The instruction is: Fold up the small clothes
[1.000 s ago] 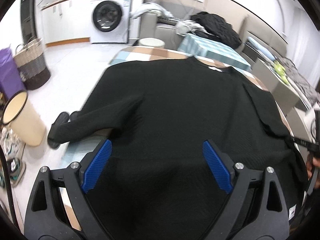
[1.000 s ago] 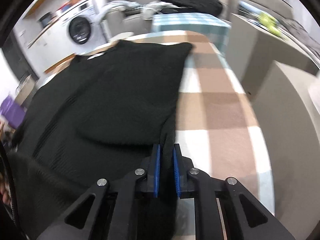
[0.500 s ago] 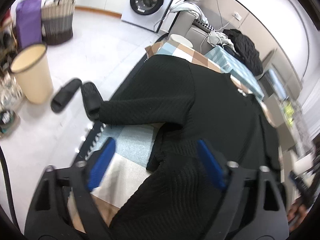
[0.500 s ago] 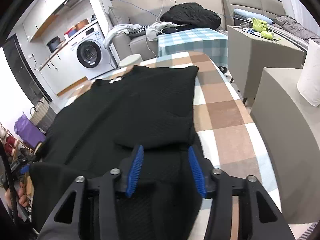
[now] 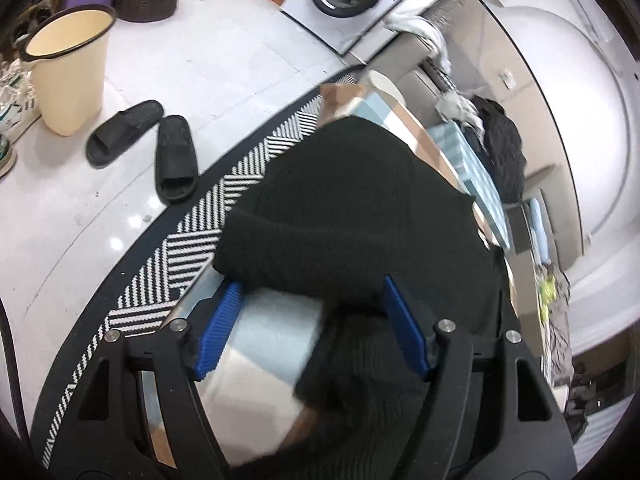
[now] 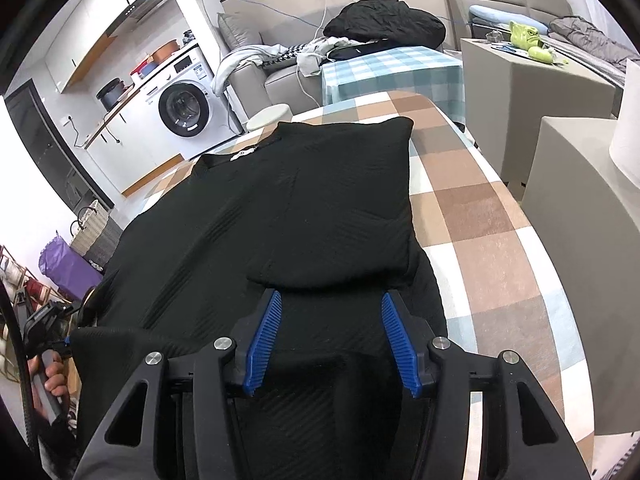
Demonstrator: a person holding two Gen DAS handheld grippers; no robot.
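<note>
Sweater black, spread flat on checked tabletop, its right sleeve already folded in. Step in hand: left sleeve. Left hand-held gripper jaws apart over that sleeve, pads not pressing. Right hand-held gripper released, empty, above hem. Next: pinch sleeve, carry across body. Neck label white, unreadable.

Left gripper, right gripper: black plastic frames, ribbed blue finger pads, silver screw heads.
</note>
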